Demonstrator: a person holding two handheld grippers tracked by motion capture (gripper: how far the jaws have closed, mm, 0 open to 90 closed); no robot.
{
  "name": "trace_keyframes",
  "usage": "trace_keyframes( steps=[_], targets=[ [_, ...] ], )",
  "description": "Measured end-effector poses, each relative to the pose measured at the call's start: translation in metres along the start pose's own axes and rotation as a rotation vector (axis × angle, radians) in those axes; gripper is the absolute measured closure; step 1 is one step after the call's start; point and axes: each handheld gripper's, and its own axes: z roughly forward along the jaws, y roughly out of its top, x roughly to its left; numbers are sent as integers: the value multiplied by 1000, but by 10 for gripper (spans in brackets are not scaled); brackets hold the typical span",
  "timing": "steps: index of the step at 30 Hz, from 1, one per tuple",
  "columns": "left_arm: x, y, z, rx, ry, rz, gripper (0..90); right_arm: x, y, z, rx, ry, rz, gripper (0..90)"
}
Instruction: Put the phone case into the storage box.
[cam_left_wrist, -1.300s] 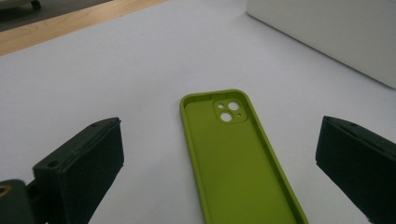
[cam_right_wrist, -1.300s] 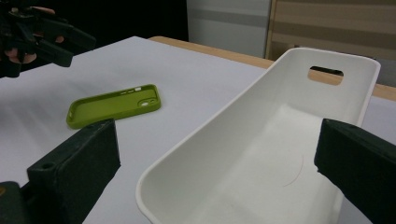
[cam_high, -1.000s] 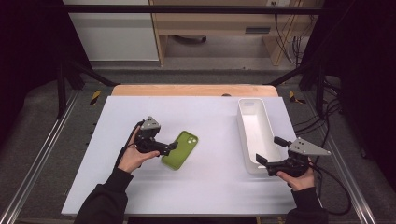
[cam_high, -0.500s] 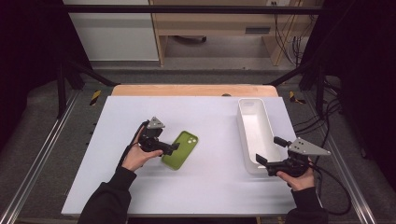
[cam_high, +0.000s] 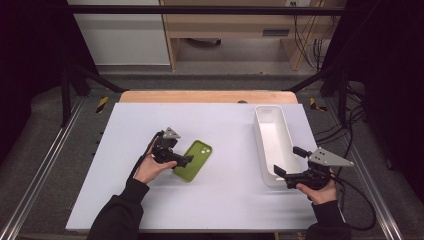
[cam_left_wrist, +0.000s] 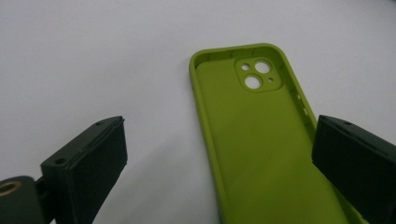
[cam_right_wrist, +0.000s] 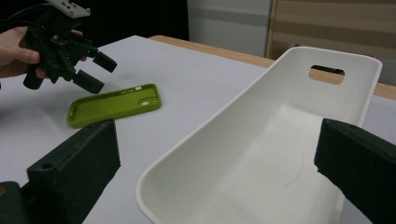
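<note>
High view | left gripper (cam_high: 186, 161) over green phone case (cam_high: 194, 159) | jaws spread

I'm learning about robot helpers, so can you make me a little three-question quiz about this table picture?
1. What colour is the phone case?
2. True or false: the white bin has something in it.
3. Which gripper is nearest the phone case? A) left gripper B) right gripper

Key:
1. Green.
2. False, its inside looks bare.
3. A. Its open jaws hover over the case's near end, not gripping it.
</note>
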Motion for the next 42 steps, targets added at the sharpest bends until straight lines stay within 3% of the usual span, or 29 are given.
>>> trace_keyframes(
  steps=[12, 17, 26, 42],
  targets=[
    [-1, -3, 8, 32, 27, -9, 107, 0, 0, 0, 1, 0, 1, 6],
    [0, -7, 8, 32, 50, -26, 175, 0, 0, 0, 2, 0, 1, 6],
    [2, -11, 6, 22, 46, -61, 325, 0, 0, 0, 2, -1, 0, 6],
    [-4, -11, 8, 42, 49, -49, 554, -1, 0, 0, 2, 2, -1, 6]
  ],
)
